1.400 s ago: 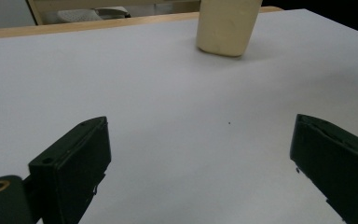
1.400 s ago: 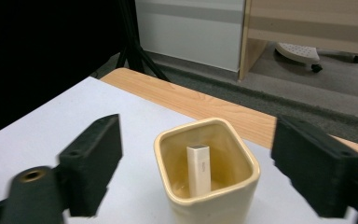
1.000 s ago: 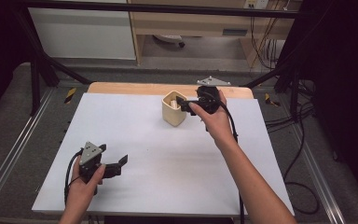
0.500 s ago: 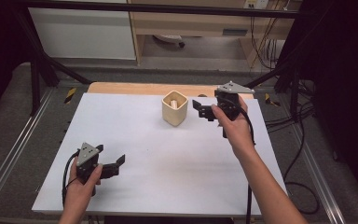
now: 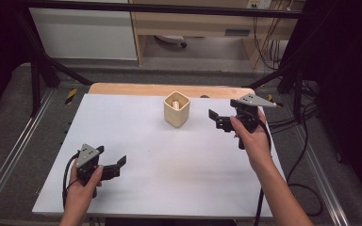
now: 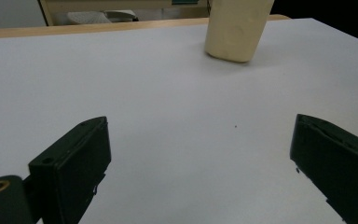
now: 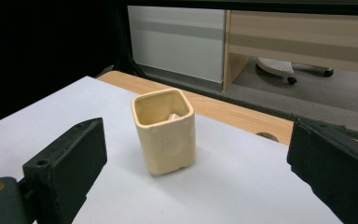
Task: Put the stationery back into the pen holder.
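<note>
A cream square cup point(image 5: 176, 109) stands upright at the back middle of the white table top point(image 5: 179, 165). Something small and pale point(image 7: 173, 116) lies inside it. My right gripper point(image 5: 218, 121) hovers just right of the cup, apart from it, open and empty. In the right gripper view the cup point(image 7: 164, 133) sits ahead between the wide jaws of that gripper point(image 7: 196, 125). My left gripper point(image 5: 116, 166) is held low at the front left, open with nothing in it. From the left gripper point(image 6: 199, 123), the cup point(image 6: 237, 30) shows far off.
A wooden strip point(image 5: 122, 88) runs along the table's back edge. Black frame bars point(image 5: 42, 70) and metal rails point(image 5: 9, 155) flank the table. Cables point(image 5: 283, 122) trail off at the right. A cabinet point(image 5: 89, 33) and a desk stand behind.
My right gripper has drawn back from the cup, moving right and nearer to me. The left gripper shifted slightly down and left. The cup stayed put.
</note>
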Available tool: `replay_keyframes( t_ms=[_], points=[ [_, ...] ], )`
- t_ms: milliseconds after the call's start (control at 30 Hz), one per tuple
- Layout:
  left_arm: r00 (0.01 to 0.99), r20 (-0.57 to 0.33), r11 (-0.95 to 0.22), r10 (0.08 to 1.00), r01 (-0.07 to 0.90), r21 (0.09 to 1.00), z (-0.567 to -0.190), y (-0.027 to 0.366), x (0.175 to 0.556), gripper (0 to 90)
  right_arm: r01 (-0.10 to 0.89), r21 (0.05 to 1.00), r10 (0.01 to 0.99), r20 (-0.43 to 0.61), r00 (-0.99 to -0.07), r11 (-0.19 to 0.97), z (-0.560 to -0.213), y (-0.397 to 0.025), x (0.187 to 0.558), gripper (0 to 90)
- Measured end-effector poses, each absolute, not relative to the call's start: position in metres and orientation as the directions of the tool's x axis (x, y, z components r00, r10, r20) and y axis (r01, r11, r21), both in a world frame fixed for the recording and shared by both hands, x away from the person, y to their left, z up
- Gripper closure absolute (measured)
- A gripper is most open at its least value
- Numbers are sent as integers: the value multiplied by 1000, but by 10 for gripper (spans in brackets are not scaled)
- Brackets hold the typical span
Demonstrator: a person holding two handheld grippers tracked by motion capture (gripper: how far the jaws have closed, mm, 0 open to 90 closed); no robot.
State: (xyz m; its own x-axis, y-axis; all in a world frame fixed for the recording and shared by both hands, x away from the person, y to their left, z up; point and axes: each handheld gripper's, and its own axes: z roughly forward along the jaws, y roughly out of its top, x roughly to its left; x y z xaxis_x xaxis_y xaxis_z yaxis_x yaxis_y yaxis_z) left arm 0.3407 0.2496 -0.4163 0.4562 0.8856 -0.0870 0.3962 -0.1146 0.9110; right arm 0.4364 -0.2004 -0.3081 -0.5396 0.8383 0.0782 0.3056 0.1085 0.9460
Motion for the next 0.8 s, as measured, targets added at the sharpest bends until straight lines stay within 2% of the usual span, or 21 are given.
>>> replay_keyframes(
  t_ms=[433, 800],
  points=[
    [462, -82, -122, 883, 395, 911, -417, 248, 341, 54, 309, 945, 834, 83, -545, 107, -331, -200, 421, 53],
    [469, -83, -120, 879, 387, 914, -416, 248, 340, 53, 318, 939, 852, 58, -520, 131, -373, -219, 381, 53]
  ],
)
